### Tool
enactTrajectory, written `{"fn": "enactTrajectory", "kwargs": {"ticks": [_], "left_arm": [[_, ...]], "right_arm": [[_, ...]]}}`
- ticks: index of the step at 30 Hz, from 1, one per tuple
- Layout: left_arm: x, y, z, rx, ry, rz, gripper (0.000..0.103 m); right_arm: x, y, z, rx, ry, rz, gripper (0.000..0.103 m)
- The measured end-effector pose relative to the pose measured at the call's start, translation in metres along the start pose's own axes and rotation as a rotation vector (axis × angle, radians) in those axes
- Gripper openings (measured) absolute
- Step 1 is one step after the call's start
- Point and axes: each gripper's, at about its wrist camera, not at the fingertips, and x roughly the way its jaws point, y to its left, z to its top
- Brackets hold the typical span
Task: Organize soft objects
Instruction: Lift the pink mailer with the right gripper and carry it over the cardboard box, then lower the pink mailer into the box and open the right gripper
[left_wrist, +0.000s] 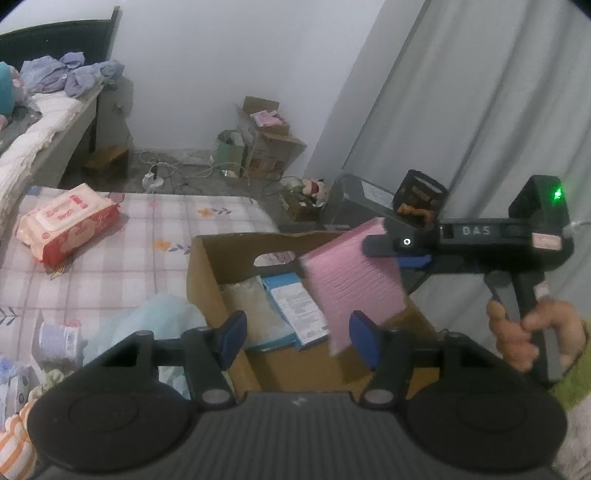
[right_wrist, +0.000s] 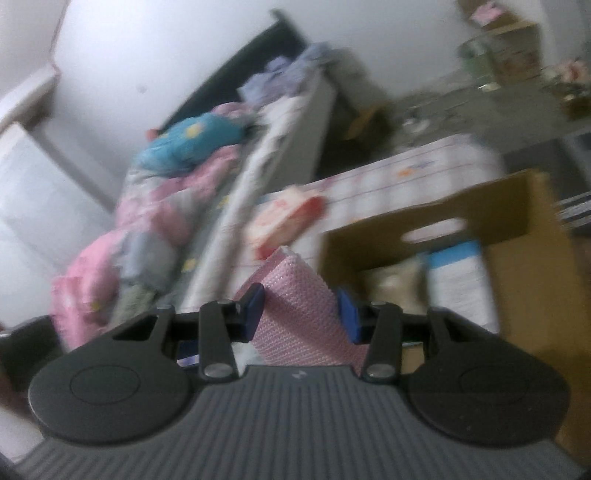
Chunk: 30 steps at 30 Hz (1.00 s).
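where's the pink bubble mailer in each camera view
Left wrist: pink bubble mailer right of centre, hanging from the right gripper over the cardboard box.
Right wrist: pink bubble mailer low centre, clamped between the jaws.
Shared landmark: the cardboard box.

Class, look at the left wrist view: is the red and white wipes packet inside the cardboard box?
No. The wipes packet lies on the checked bedsheet, apart from the cardboard box.

Pink packet (left_wrist: 352, 284): soft plastic film, finely ribbed, dotted texture in right wrist view. Cardboard box (left_wrist: 207, 273): matt brown, plain. Wipes pack (left_wrist: 66, 225): glossy red-and-white plastic wrap, lying on checked cloth cover (left_wrist: 147, 236), matt, printed with small flowers.
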Motion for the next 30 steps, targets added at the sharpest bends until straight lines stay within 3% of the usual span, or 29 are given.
{"fn": "enactTrajectory", "kwargs": {"ticks": [5,11,20,24,30], "left_arm": [[-0.008,0.016,-0.009,-0.035,0.004,0.047,0.065],[-0.020,0.033,-0.022,-0.074,0.025,0.098,0.065],[-0.035,0.050,-0.033,-0.098,0.030,0.120,0.066],[-0.040,0.054,-0.035,-0.095,0.016,0.124,0.067],[-0.048,0.062,-0.041,-0.112,0.002,0.127,0.070]], "right_arm": [[0.013,-0.043,0.011,-0.023,0.013,-0.139,0.043],[0.064,-0.076,0.021,-0.050,0.077,-0.250,0.043],[0.110,-0.089,0.029,-0.102,0.109,-0.401,0.048],[0.111,-0.085,0.030,-0.139,0.077,-0.460,0.059],[0.101,-0.075,0.025,-0.150,0.050,-0.465,0.059]]}}
